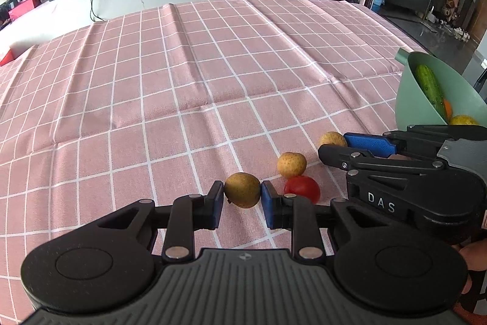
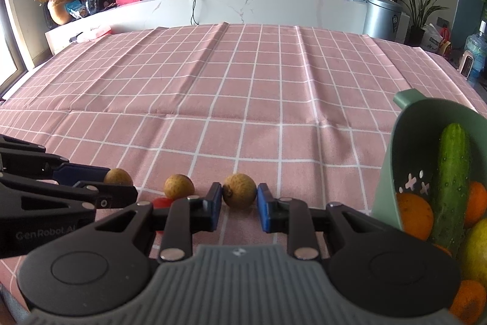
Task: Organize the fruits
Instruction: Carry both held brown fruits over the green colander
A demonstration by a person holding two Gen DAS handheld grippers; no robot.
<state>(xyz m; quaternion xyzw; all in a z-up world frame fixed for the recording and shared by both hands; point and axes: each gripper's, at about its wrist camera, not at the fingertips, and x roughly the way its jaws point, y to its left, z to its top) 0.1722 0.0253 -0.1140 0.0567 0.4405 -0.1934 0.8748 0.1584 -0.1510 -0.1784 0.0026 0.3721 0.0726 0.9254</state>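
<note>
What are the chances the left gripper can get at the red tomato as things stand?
Probably not yet: the left gripper is shut on a brown fruit. The red tomato lies uncovered just beside it, so after letting go the way looks free.

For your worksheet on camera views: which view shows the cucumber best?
The right wrist view. There the cucumber shows nearly whole, leaning in the green bowl among oranges. In the left wrist view the cucumber sits small at the frame's right edge, its lower end hidden behind the right gripper.
</note>
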